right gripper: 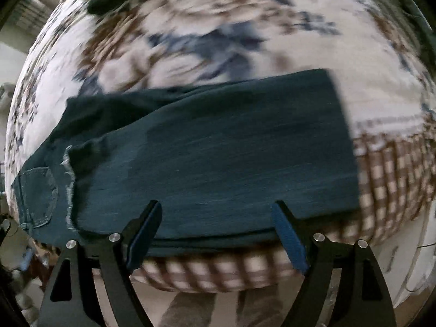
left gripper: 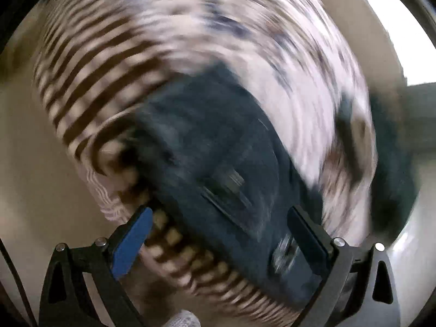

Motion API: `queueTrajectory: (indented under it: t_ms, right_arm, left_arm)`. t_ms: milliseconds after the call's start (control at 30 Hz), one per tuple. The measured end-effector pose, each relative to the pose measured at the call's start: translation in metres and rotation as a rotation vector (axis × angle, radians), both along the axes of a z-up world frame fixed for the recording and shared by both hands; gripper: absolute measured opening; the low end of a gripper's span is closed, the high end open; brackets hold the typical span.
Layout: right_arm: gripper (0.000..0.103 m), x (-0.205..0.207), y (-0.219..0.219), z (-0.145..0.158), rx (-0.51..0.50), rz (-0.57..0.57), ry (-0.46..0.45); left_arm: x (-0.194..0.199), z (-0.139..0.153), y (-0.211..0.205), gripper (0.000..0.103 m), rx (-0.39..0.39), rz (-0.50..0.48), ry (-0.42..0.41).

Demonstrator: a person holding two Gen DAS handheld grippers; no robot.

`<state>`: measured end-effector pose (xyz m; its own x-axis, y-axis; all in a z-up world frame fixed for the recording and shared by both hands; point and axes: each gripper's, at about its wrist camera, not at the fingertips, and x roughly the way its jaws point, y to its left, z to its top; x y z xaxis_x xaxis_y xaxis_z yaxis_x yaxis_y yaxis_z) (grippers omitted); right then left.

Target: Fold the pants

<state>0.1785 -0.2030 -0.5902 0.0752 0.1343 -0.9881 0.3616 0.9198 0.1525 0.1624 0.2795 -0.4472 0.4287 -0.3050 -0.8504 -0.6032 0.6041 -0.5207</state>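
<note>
Dark teal pants [right gripper: 212,152] lie folded lengthwise on a patterned bedspread, with the back pocket [right gripper: 38,193] at the left and the leg end at the right. My right gripper [right gripper: 218,218] is open, its jaws spread over the near edge of the pants, holding nothing. In the blurred left wrist view the pants [left gripper: 212,147] run up between the jaws of my left gripper [left gripper: 220,218], which is open and empty above the cloth.
The bedspread [right gripper: 245,27] is white with blue and brown flowers and has a brown checked border [right gripper: 395,169] along the near edge. Floor shows below the bed edge [right gripper: 218,308]. A dark garment [right gripper: 109,0] lies at the far left of the bed.
</note>
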Motion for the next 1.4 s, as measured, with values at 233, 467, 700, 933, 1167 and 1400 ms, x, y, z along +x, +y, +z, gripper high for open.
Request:
queueTrajectory:
  t_ms: [233, 467, 700, 933, 1167, 1400]
  right_arm:
    - [0.084, 0.023, 0.055, -0.013, -0.014, 0.114, 0.017]
    - [0.084, 0.038, 0.08, -0.022, -0.064, 0.169, 0.055]
    - [0.084, 0.057, 0.101, -0.034, -0.09, 0.189, 0.081]
    - [0.084, 0.072, 0.137, -0.039, -0.095, 0.203, 0.09]
    - [0.084, 0.069, 0.143, -0.044, -0.089, 0.196, 0.091]
    - [0.084, 0.065, 0.137, -0.048, -0.08, 0.191, 0.087]
  left_arm:
    - [-0.014, -0.048, 0.043, 0.091, -0.196, 0.252, -0.12]
    - [-0.018, -0.052, 0.046, 0.069, -0.185, 0.296, -0.126]
    - [-0.017, -0.026, 0.038, 0.069, -0.147, 0.224, -0.188]
    - [-0.009, -0.067, 0.037, 0.07, -0.188, 0.231, -0.127]
    - [-0.007, -0.067, 0.034, 0.071, -0.147, 0.172, -0.138]
    - [-0.015, -0.063, 0.036, 0.071, -0.154, 0.188, -0.127]
